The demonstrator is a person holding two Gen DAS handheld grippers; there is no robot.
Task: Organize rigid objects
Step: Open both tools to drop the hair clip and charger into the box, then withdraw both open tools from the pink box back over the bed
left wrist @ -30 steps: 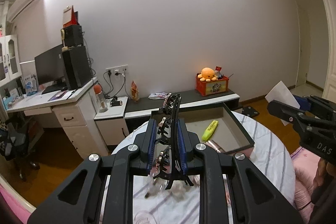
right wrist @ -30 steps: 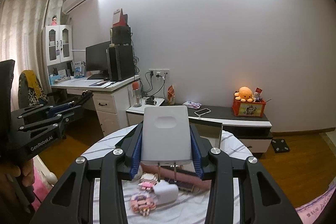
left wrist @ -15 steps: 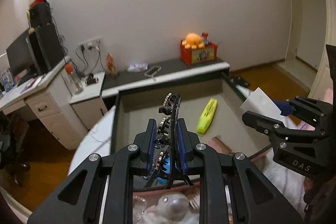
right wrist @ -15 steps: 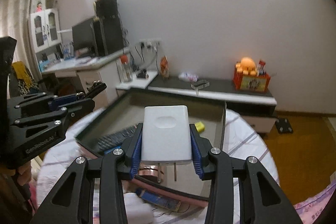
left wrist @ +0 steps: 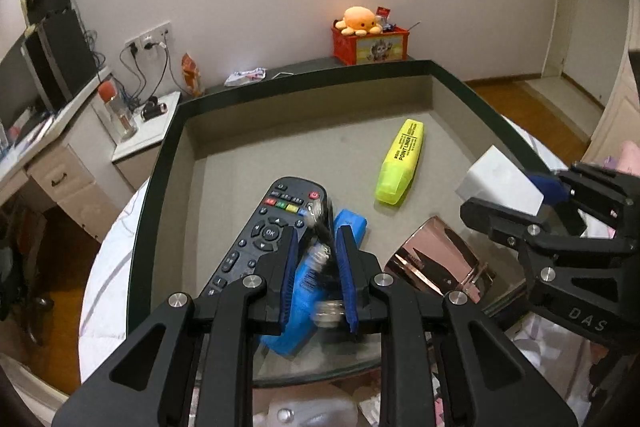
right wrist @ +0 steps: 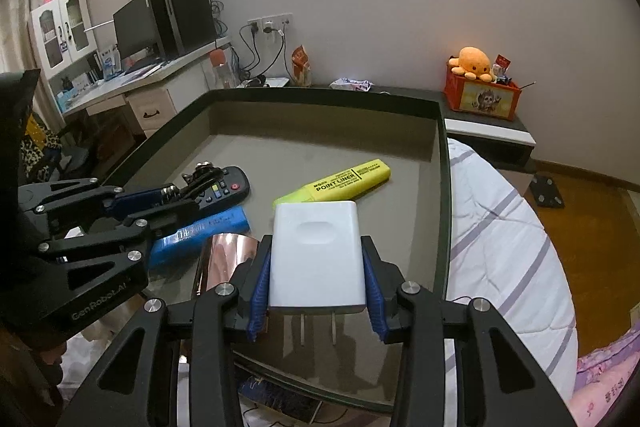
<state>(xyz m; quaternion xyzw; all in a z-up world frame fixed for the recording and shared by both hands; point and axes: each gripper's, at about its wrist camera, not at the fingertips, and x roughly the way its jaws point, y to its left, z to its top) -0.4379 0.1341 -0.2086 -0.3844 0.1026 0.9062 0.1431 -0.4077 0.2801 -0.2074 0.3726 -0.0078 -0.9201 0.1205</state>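
While the left gripper (left wrist: 318,259) stands parted around a blurred, jewelled hair clip (left wrist: 320,251) that looks loose between its blue pads, the right gripper (right wrist: 316,291) is clamped on a white plug adapter (right wrist: 316,251), prongs pointing back toward the camera. Both hover inside the dark-rimmed tray (right wrist: 442,155). Directly under the left gripper lie a black remote (left wrist: 260,239) and a blue box (left wrist: 304,303), the clip just above them; a shiny copper box (left wrist: 436,263) sits to the right, under the near edge of the adapter, and a yellow highlighter (right wrist: 336,181) lies farther in, toward the tray's right wall. The clip seems to be dropping, so it may bounce off the remote's hard face and skid, or snag on a pad if the jaws have not opened enough. The adapter, I judge, risks landing tilted on the copper box and sliding if let go here; the bare floor nearer the right wall looks safer.
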